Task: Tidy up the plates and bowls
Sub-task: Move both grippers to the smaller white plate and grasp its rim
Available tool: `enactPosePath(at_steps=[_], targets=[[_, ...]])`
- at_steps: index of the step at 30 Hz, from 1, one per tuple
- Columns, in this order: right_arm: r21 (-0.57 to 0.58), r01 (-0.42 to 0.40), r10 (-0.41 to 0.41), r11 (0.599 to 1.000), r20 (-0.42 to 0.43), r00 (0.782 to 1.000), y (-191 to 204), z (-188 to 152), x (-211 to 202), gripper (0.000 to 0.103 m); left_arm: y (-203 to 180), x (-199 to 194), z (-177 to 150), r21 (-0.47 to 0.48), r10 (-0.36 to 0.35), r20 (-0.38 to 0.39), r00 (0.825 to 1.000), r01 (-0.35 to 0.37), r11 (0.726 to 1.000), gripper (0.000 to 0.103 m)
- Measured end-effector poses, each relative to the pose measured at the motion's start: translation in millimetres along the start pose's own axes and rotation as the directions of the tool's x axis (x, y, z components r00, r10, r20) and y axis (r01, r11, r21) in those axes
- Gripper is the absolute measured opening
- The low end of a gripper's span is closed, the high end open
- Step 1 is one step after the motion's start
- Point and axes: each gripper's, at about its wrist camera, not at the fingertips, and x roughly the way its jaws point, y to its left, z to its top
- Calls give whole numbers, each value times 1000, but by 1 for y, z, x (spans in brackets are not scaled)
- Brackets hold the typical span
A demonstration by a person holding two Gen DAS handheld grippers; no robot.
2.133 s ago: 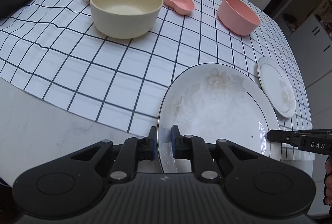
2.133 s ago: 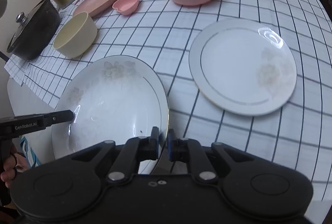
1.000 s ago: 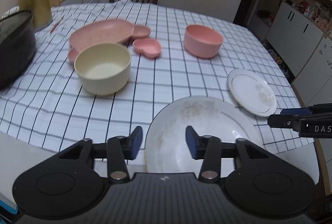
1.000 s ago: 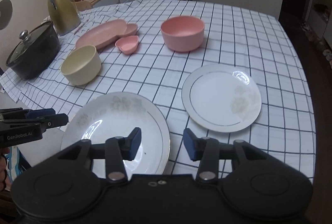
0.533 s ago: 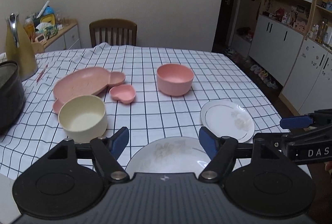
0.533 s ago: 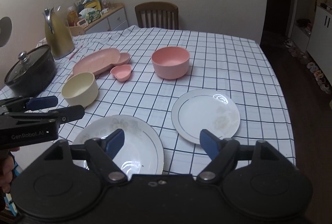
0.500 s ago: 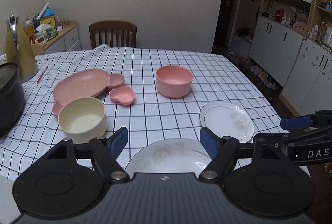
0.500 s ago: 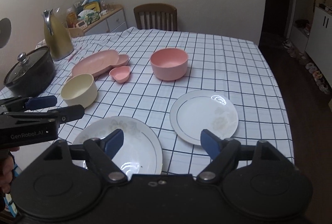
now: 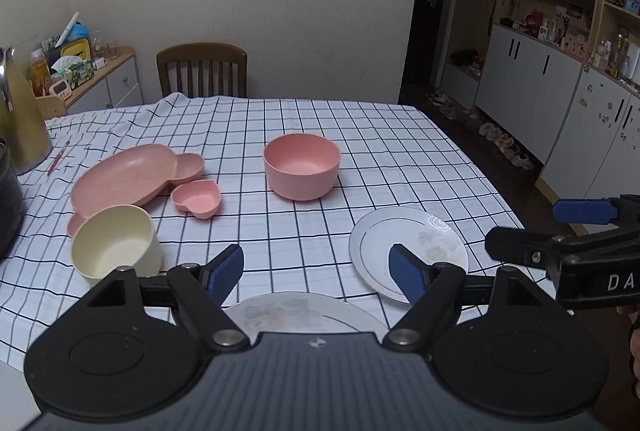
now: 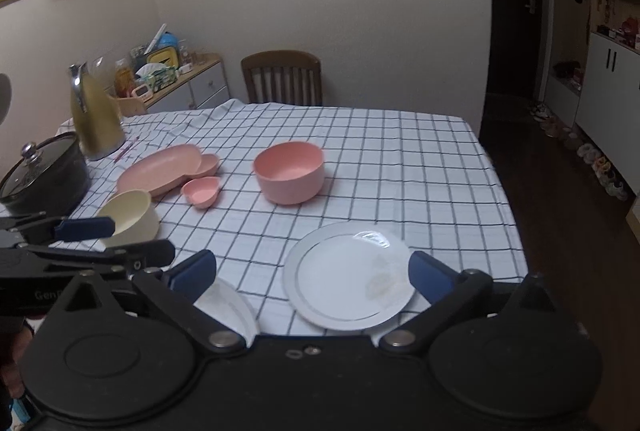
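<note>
A large white floral plate (image 9: 304,311) lies at the table's near edge, just below and in front of my left gripper (image 9: 316,265). Those jaws are opening with nothing between them. A smaller white plate (image 10: 348,275) lies to its right, seen between the fingers of my right gripper (image 10: 312,273), which hovers above it. Its jaws are also opening and hold nothing. Farther back stand a pink bowl (image 9: 302,171), a cream bowl (image 9: 116,243), a small pink heart dish (image 9: 196,199) and a pink bear-shaped plate (image 9: 128,179).
A black lidded pot (image 10: 44,175) and a gold kettle (image 10: 94,119) stand at the table's left side. A wooden chair (image 10: 282,77) is at the far end. White cabinets (image 9: 560,103) line the right wall beyond the table's right edge.
Both grippers let go of the large floral plate's rim, opened wide and drew back and up. The plate now lies flat on the checked cloth.
</note>
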Motion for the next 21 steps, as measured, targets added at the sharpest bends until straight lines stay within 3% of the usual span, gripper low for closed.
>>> enactPosePath(at_steps=[5,11,21], targets=[[22,0,0,1000,0,1000,-32,4,13,103,-15,24,7,-17,41,-48,998,-42,999,79],[-9,-10,9,1000,-118,993,-60,10,46,102,-30,55,10,-49,58,-127,990,-64,997,79],[-18,-39,34,999,-244,969,-93,6,106,87,-40,114,8,-114,39,-252,967,-70,991,79]])
